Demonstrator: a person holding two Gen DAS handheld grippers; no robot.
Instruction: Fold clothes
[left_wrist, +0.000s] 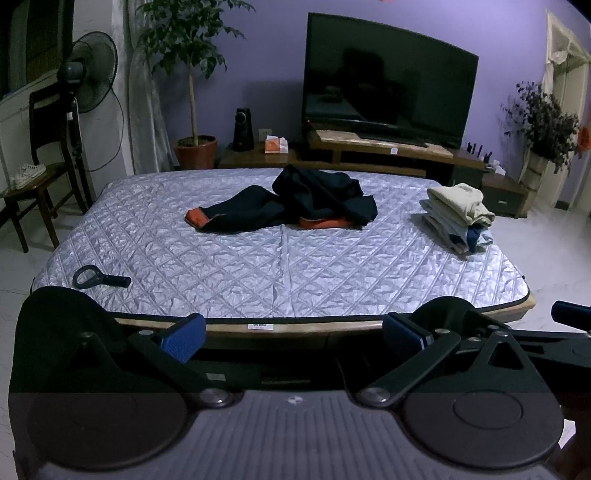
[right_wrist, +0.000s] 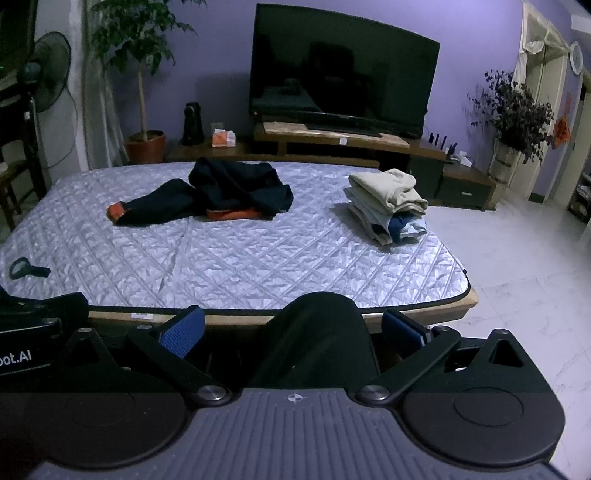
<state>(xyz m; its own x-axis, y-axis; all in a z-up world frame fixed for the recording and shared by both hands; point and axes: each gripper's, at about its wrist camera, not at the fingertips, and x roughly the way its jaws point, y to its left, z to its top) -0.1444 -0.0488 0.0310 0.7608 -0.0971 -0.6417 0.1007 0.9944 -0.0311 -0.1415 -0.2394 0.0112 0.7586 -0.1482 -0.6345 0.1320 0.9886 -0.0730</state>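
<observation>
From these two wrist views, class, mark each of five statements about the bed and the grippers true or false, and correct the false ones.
1. The dark garment lies crumpled on the mattress, not yet folded. True.
2. The stack of folded clothes sits near the left edge of the bed. False: it is near the right edge.
3. The left gripper is shut on the garment. False: its jaws stand open and hold nothing.
4. The right gripper is open, short of the mattress. True.
5. A magnifying glass lies on top of the folded stack. False: it lies apart, near the mattress's front left corner.
</observation>
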